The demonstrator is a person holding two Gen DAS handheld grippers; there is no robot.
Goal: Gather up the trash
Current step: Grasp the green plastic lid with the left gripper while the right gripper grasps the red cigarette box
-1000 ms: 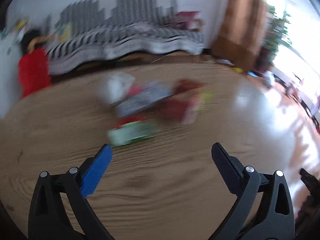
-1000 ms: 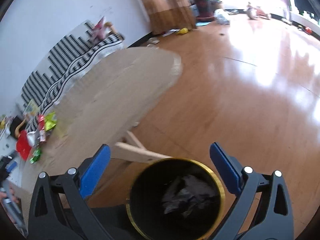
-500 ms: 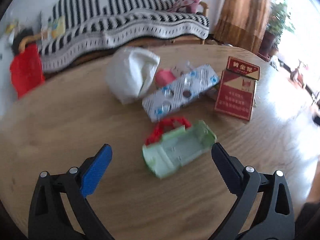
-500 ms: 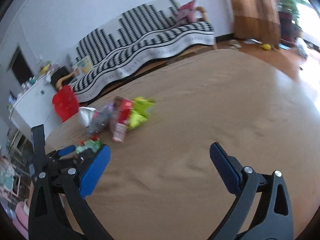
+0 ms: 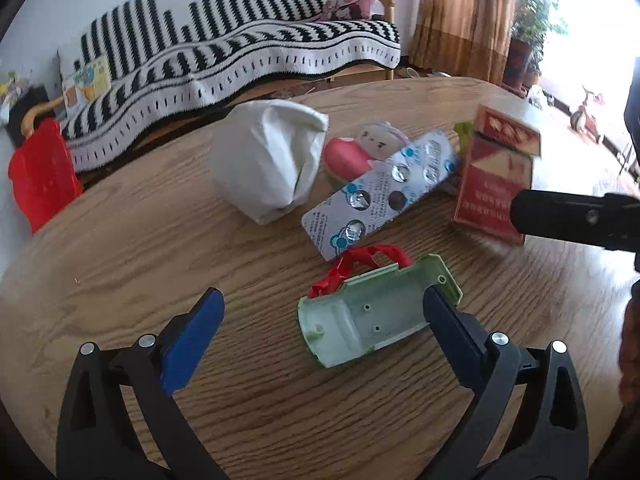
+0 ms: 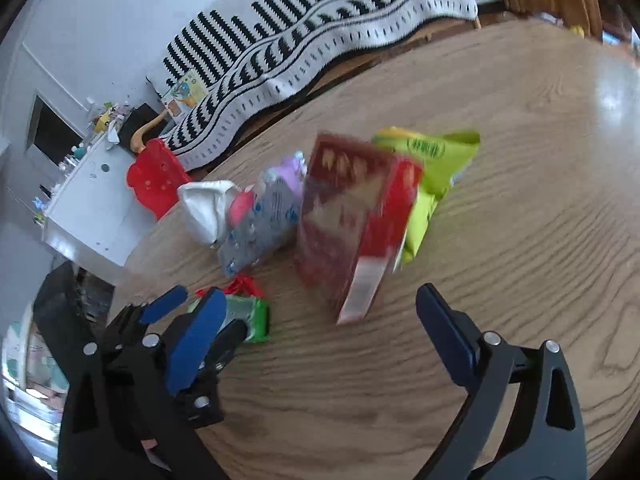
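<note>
A pile of trash lies on the round wooden table. A pale green plastic shell with a red scrap lies nearest my left gripper, which is open just above it, the right finger at its edge. Behind are a blister pack, a white crumpled bag, a pink wrapper and a red cigarette box. My right gripper is open and empty, close in front of the red box, with a yellow-green packet behind.
A striped sofa stands behind the table. A red plastic chair and a white cabinet are at the left. The right gripper's black arm shows at the right of the left view.
Both grippers moved in toward the trash pile. The right gripper swung from over a black bin on the floor to the table. Both stayed open.
</note>
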